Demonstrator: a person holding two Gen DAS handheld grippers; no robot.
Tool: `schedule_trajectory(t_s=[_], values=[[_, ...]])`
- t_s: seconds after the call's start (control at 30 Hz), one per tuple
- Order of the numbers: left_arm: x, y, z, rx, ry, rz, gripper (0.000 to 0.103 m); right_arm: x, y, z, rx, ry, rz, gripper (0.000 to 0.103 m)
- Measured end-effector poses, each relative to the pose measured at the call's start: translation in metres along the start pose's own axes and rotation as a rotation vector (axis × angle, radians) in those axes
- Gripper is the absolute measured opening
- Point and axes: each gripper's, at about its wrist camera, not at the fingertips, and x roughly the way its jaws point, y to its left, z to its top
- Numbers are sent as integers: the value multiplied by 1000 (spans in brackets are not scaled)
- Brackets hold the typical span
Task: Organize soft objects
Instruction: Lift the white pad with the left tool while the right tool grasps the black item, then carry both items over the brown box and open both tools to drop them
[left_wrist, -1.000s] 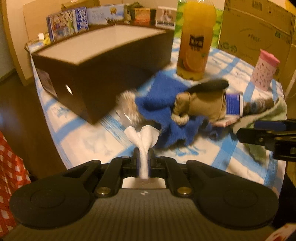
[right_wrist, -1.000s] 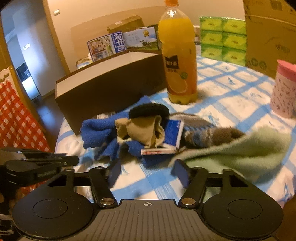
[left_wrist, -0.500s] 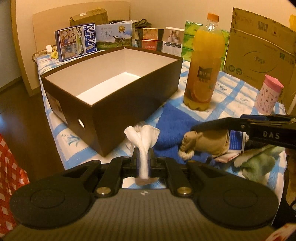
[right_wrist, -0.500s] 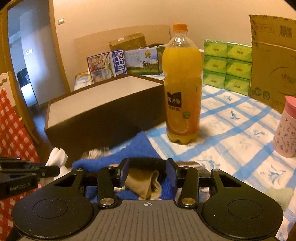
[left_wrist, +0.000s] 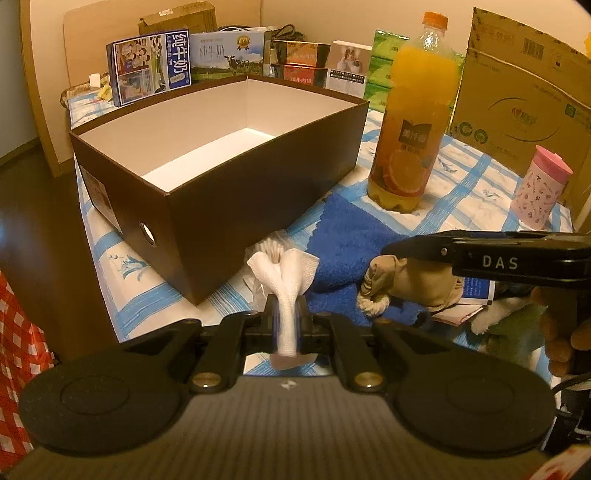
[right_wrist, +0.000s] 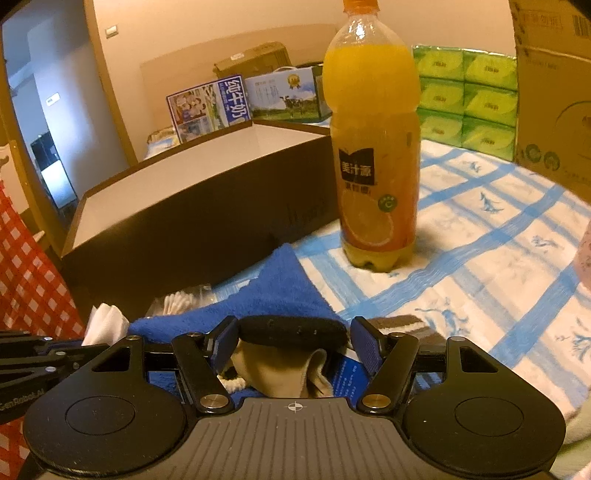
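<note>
Left gripper (left_wrist: 286, 314) is clamping a folded white cloth (left_wrist: 286, 273), holding it clear of the tablecloth beside the brown box (left_wrist: 229, 192).

Right gripper (right_wrist: 291, 345): jaws are opening, now straddling the black band (right_wrist: 291, 330) and beige sock (right_wrist: 280, 369) on the blue towel (right_wrist: 280, 288); pads not yet pressing. A second ago it was hanging short of the pile; it has since moved in over it, so a second pickup looks imminent.

Left view is showing the box interior, empty and white. Right view is showing only the box's outer wall, but gives the jaw spacing around the band.
</note>
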Motion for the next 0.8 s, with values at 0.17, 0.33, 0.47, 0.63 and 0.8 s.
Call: schedule_trajectory(t_s=[0.17, 0.33, 0.47, 0.63, 0.8], values=[[0, -1, 2, 0, -1, -1, 7, -3, 4, -1, -52, -34, 4, 56], [-9, -2, 9, 1, -23, -8, 7, -20, 6, 5, -65, -104, 3, 56], [-21, -3, 23, 10, -60, -13, 7, -37, 7, 18, -58, -155, 22, 56], [-33, 1, 53, 10, -126, -5, 7, -48, 20, 43, -78, -207, 65, 56], [-32, 12, 90, 1, -180, 23, 7, -40, 40, 73, -119, -248, 106, 56]])
